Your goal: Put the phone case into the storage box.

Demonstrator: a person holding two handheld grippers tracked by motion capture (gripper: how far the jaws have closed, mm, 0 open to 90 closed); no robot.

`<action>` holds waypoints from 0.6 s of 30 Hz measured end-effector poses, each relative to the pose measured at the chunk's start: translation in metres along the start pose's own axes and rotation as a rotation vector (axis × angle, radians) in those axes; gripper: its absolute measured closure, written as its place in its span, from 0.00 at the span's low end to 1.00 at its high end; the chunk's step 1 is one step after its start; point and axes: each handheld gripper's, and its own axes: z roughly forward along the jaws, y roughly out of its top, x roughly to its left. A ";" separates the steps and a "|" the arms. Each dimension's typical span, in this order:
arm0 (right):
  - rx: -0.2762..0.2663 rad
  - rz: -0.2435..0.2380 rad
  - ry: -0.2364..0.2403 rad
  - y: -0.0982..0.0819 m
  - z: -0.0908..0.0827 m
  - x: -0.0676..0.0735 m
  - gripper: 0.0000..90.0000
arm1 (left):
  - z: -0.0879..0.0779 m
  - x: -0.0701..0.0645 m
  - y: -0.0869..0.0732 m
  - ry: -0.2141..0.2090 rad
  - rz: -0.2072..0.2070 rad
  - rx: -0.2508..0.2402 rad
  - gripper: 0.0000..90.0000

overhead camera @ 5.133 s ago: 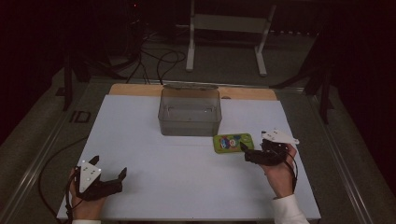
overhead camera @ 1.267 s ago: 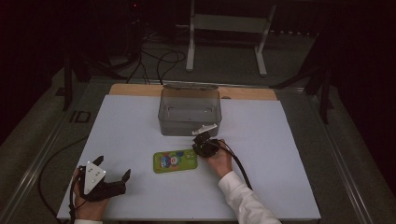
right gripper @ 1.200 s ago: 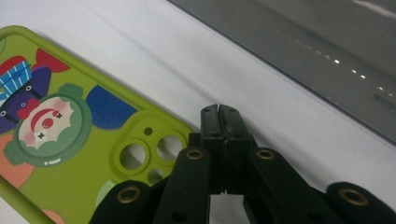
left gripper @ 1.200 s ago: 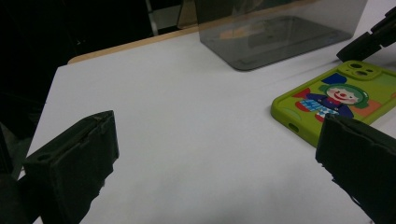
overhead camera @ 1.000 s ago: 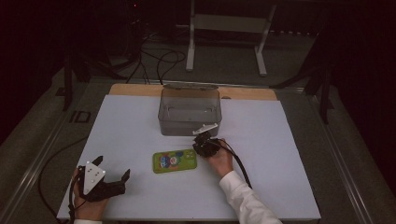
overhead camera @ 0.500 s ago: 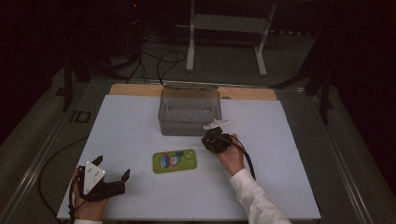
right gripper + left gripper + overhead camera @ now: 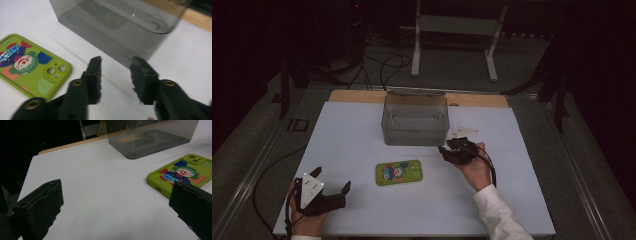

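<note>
Lying flat and face-down on the table (image 7: 352,125), the phone case (image 7: 399,172) sits just in front of the bin (image 7: 415,120), free of both tools. Its spot near mid-table likely leaves it within reach of either hand. Right gripper (image 7: 444,152) has just been opening, with nothing between its jaws, hovering beside the bin's corner. Left gripper (image 7: 332,190) rests spread wide and empty, pointed towards the case, perhaps readied to take it.
</note>
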 end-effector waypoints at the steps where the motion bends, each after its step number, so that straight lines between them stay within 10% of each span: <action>1: -0.016 0.006 -0.003 -0.002 -0.005 -0.002 0.49 | 0.000 0.000 0.000 0.000 -0.001 -0.001 0.00; 10: -0.128 0.081 -0.047 -0.034 -0.051 -0.016 0.15 | -0.001 0.002 0.000 0.008 -0.014 -0.005 0.00; 18: -0.209 0.088 -0.055 -0.070 -0.073 -0.020 0.13 | -0.002 0.004 0.000 0.014 -0.019 -0.013 0.00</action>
